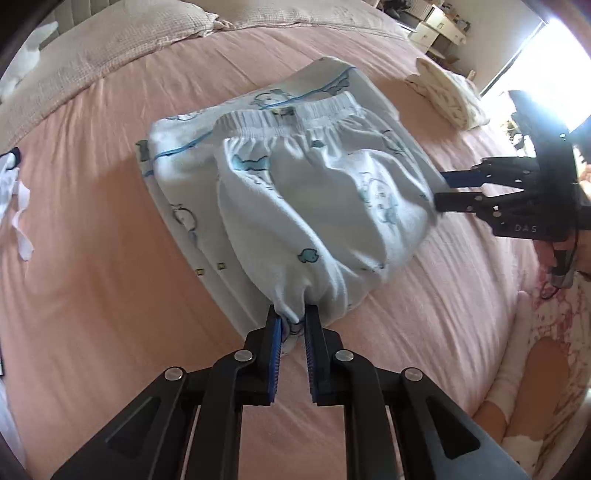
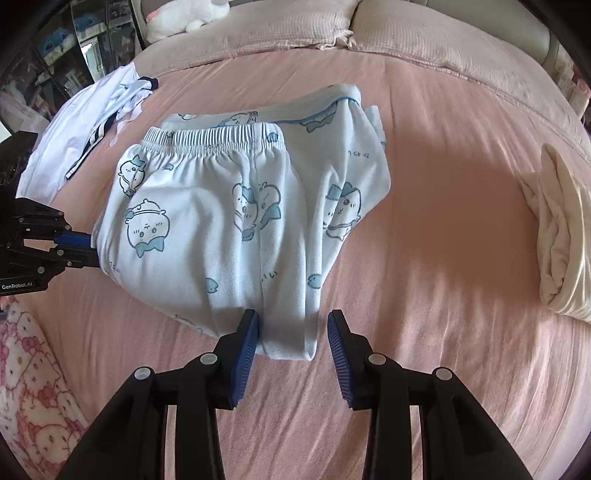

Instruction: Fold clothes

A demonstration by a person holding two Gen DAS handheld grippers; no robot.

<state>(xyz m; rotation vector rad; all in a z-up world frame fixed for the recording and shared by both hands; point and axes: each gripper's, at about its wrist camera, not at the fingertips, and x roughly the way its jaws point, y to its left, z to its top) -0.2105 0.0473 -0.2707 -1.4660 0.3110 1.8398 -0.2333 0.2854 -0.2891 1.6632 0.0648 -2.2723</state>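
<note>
Left wrist view: the left hand-held gripper (image 1: 291,317) pinches a bunched edge of the pale-blue pajama pants (image 1: 314,206), one pair, lying on one folded matching pajama top (image 1: 177,162) mid-bed (image 1: 92,295). The right hand-held gripper (image 2: 291,325) stands wide open, its two pads either side of the pants' near end, gripping nothing. One cream garment (image 2: 557,236) lies far right; two pillows (image 2: 288,26) sit beyond.

Soft fleecy cloth pyjama trousers (image 2: 229,221) lie on a matt, wrinkled pink sheet (image 2: 443,206).
</note>
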